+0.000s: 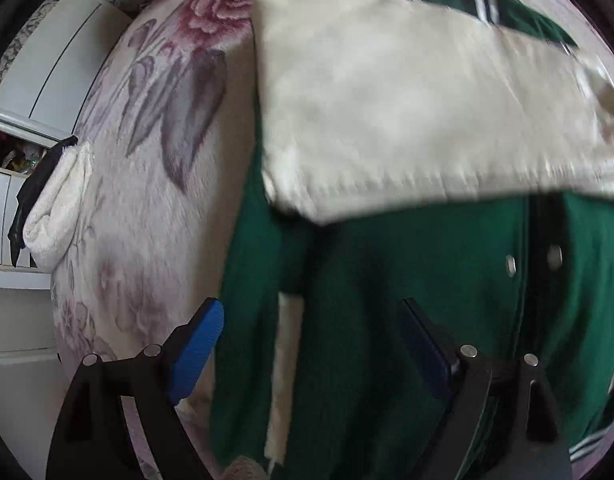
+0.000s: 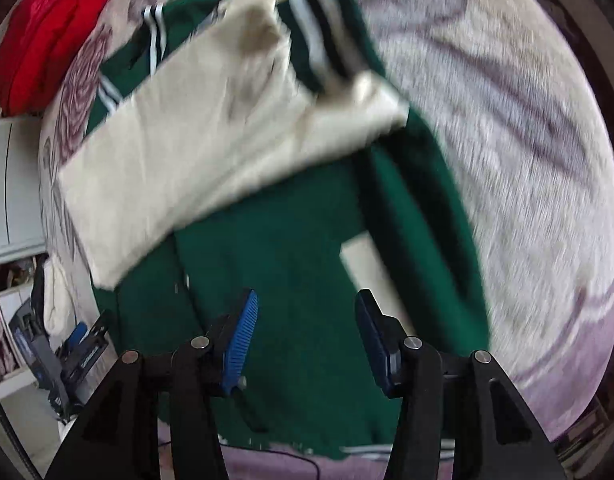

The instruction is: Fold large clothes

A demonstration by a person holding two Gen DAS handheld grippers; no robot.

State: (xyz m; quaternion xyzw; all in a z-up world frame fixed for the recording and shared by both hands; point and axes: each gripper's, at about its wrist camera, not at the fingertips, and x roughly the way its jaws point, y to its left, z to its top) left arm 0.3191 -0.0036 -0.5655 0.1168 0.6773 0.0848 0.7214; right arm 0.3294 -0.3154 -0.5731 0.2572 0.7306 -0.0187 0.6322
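Note:
A green varsity jacket (image 1: 427, 280) with cream sleeves lies flat on a floral blanket (image 1: 147, 200). One cream sleeve (image 1: 407, 100) is folded across its chest; it also shows in the right wrist view (image 2: 195, 152), over the green body (image 2: 291, 280). Its green striped cuff (image 2: 331, 32) lies at the far end. My left gripper (image 1: 311, 344) is open and empty above the jacket's lower left part. My right gripper (image 2: 305, 336) is open and empty above the jacket's body.
A red garment (image 2: 43, 36) lies at the blanket's far corner. A cream and black garment (image 1: 55, 208) hangs at the bed's left edge. White cabinets (image 1: 47, 68) stand beside the bed. Another gripper tool (image 2: 67, 360) sits low left. The blanket (image 2: 507, 160) spreads right of the jacket.

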